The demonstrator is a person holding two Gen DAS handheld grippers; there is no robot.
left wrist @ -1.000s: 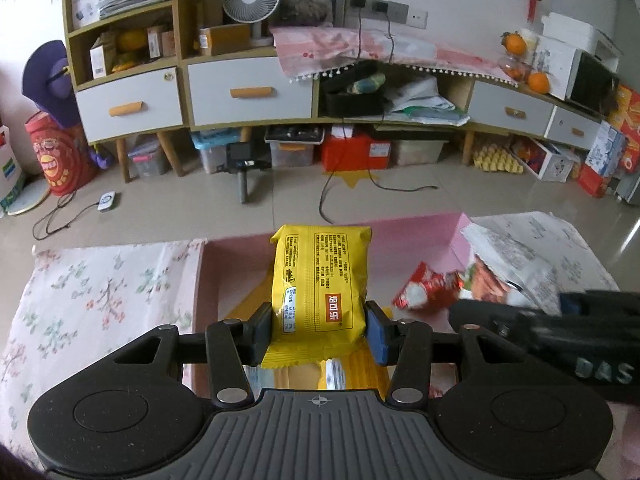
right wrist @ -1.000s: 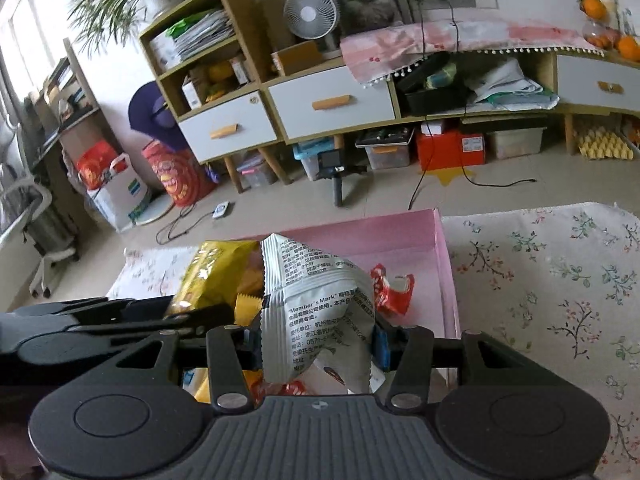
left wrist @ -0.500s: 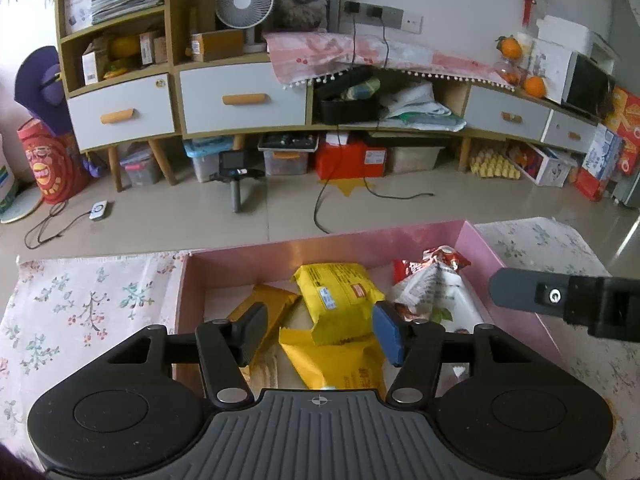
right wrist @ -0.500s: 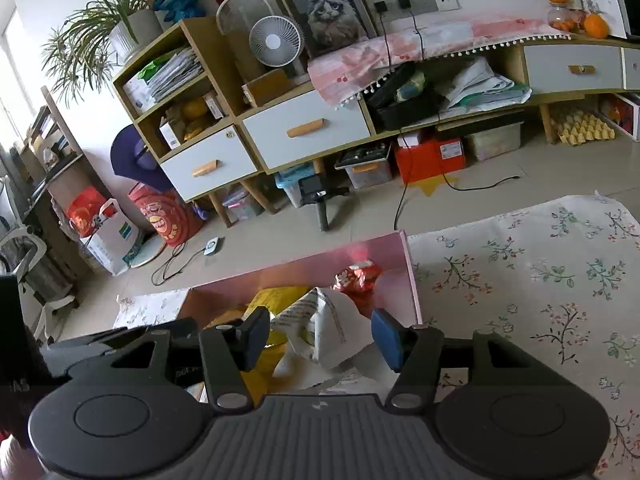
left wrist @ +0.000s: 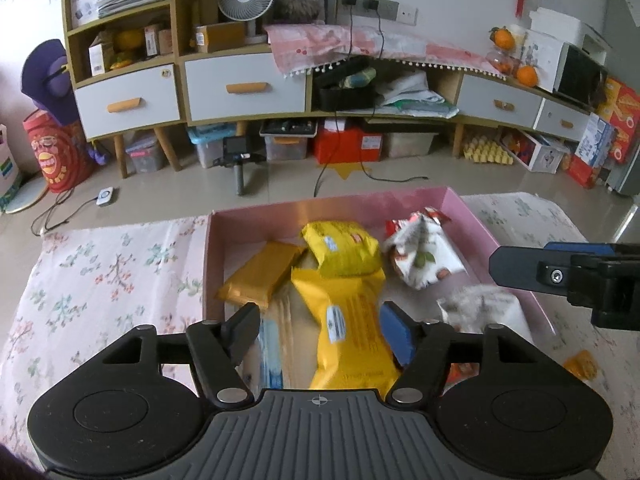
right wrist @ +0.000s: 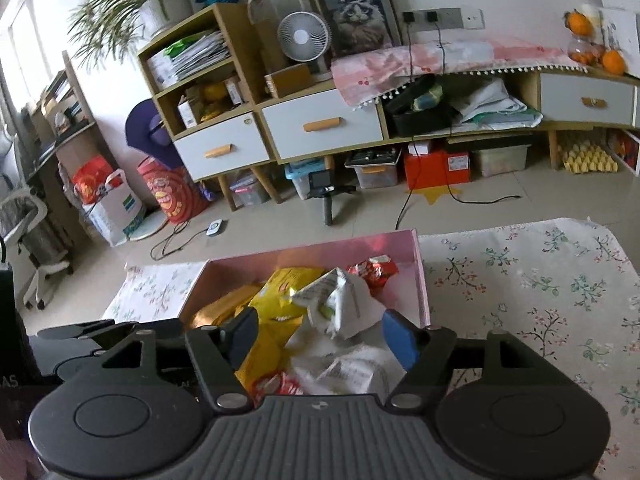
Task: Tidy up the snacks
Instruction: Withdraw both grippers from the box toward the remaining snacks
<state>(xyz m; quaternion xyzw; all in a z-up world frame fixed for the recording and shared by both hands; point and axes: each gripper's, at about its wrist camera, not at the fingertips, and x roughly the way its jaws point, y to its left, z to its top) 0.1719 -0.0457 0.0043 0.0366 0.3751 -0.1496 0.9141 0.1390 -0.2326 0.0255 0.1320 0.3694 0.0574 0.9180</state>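
A pink box sits on the flowered tablecloth and holds several snack packs. In the left wrist view a yellow pack lies on another yellow pack, with an orange-brown pack to the left and a white pack to the right. My left gripper is open and empty above the box's near end. My right gripper is open and empty above the box, over a white pack and a red pack.
The flowered tablecloth spreads left of the box and also right of it. A small orange wrapper lies on the cloth at the right. Beyond the table edge are the tiled floor and a long cabinet.
My left gripper let go of the yellow pack and my right gripper let go of the white pack. Both packs now lie in the pink box. Both grippers opened and rose.
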